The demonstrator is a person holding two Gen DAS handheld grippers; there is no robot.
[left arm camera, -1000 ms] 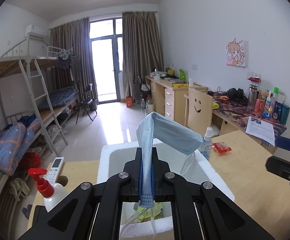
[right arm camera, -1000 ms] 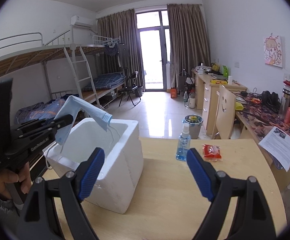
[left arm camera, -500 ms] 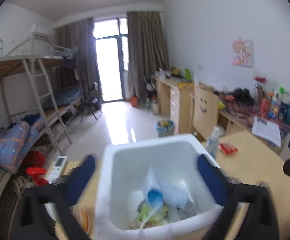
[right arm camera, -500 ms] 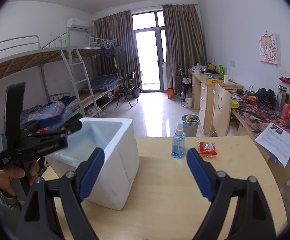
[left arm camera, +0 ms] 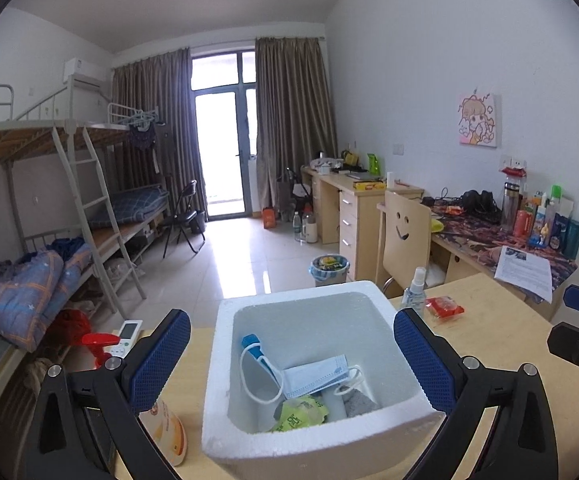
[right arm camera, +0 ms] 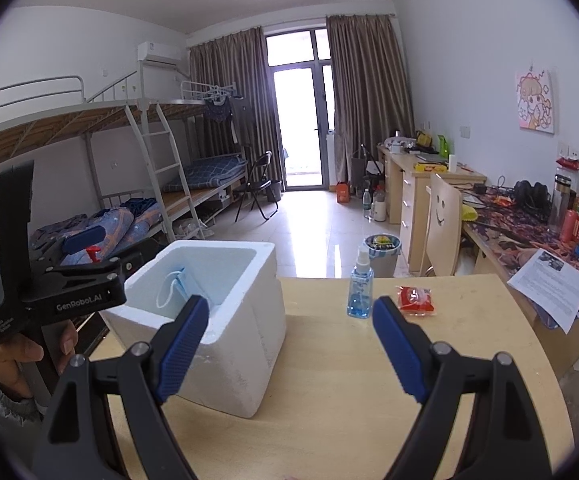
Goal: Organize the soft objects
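Foam box (left arm camera: pixel 373 432) holds mask (left arm camera: pixel 315 376); both hand-held grippers (left arm camera: pixel 291 364) (right arm camera: pixel 289 344) gape empty; bottle (right arm camera: pixel 360 290) beside.

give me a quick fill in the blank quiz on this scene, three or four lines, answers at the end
1. The blue face mask lies inside the white ____ box.
2. The left gripper holds nothing; its jaws stand ____.
3. The spray bottle on the wooden table holds a ____ liquid.
4. The red packet lies to the ____ of that bottle in the right wrist view.

Missing words: foam; open; blue; right
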